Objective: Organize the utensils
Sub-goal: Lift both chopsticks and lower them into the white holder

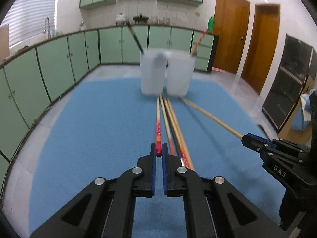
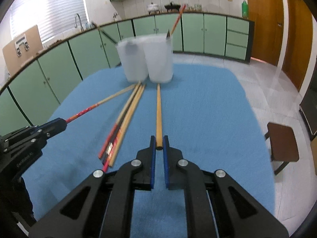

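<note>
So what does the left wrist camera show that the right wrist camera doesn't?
Only the left wrist view shows the dark glass-fronted cabinet. Only the right wrist view shows the brown stool and a cardboard panel by the sink. Both show the two cups, the loose chopsticks on the blue mat, the left gripper pinching a red-ended chopstick and the right gripper a plain one.

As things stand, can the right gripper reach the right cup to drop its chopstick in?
Probably yes. The right gripper, shut on the plain wooden chopstick, faces the right cup with only blue mat between; the loose chopsticks lie aside.
</note>
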Demonstrator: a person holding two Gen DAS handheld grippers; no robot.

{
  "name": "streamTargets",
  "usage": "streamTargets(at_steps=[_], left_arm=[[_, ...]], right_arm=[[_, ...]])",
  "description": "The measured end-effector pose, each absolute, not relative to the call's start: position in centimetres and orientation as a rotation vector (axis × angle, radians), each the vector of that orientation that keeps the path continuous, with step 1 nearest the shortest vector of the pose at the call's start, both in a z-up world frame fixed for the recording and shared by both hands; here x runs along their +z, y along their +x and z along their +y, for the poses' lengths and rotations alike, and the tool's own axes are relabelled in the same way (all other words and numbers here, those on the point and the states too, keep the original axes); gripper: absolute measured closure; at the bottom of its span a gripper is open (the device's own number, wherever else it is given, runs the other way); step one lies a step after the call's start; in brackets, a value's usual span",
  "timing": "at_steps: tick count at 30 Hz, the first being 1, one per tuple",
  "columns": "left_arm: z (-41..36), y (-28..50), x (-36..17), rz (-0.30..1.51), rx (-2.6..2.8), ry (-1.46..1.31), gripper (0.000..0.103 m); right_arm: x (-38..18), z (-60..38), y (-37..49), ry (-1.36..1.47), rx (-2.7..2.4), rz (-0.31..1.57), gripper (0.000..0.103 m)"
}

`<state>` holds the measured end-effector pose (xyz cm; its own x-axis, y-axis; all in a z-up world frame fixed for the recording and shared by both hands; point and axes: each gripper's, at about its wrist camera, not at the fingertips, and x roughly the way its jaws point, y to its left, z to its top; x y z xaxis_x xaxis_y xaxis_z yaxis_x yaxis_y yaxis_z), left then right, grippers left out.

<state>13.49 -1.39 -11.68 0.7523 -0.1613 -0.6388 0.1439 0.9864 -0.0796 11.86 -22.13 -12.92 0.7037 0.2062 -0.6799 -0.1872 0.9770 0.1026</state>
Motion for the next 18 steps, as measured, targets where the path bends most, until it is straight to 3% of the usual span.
streamTargets(at_steps=[18], left_arm=[[0.0,18.7,0.6,0.436,-0.243,-0.051,0.097]], right_arm=[[2.2,-22.3,16.9,0.000,0.354,0.531,0.097]])
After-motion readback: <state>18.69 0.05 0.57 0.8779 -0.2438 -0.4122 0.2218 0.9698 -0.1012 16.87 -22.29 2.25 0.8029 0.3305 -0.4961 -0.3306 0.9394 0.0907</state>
